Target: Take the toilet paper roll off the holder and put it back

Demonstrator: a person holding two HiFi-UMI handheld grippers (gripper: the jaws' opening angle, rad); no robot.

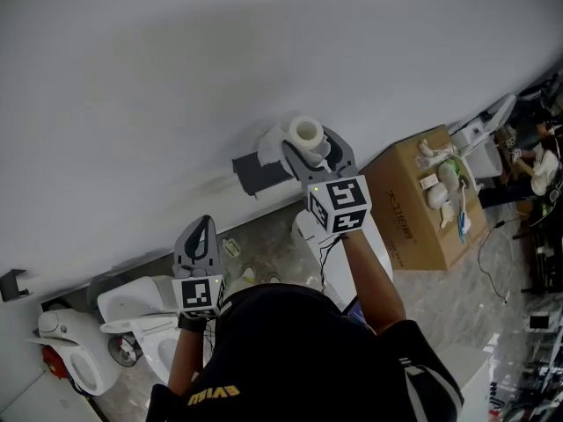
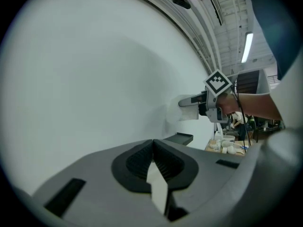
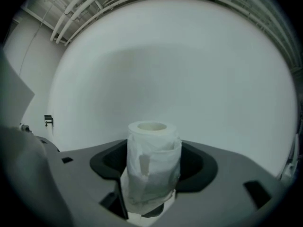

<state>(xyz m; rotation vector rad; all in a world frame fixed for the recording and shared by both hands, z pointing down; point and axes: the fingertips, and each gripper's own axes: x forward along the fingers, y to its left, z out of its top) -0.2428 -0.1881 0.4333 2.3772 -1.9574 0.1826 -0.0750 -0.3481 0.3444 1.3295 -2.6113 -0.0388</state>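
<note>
The person is standing close to a plain white wall (image 1: 220,60), holding a pair of tongs in each hand. The right tongs (image 1: 308,141) are pinching the toilet paper roll (image 3: 151,164) by its sides. The roll is standing upright between the pads with its hollow core facing up, and loose wraps of paper are sagging down its front. The roll is hanging in the air off the dark grey holder (image 1: 255,172) fixed to the wall, just above it and not touching it. In the head view it is sitting up and to the right of the holder.

The left tongs (image 1: 202,227) are hovering lower and well to the left, pointing at the wall, with the pads pressed together. A thin pale strip is showing at the seam, and I cannot tell what it is.

White toilets (image 1: 132,310) are sitting on the floor below the left hand. A cardboard box (image 1: 409,209) with small pale items on top is standing to the right.
</note>
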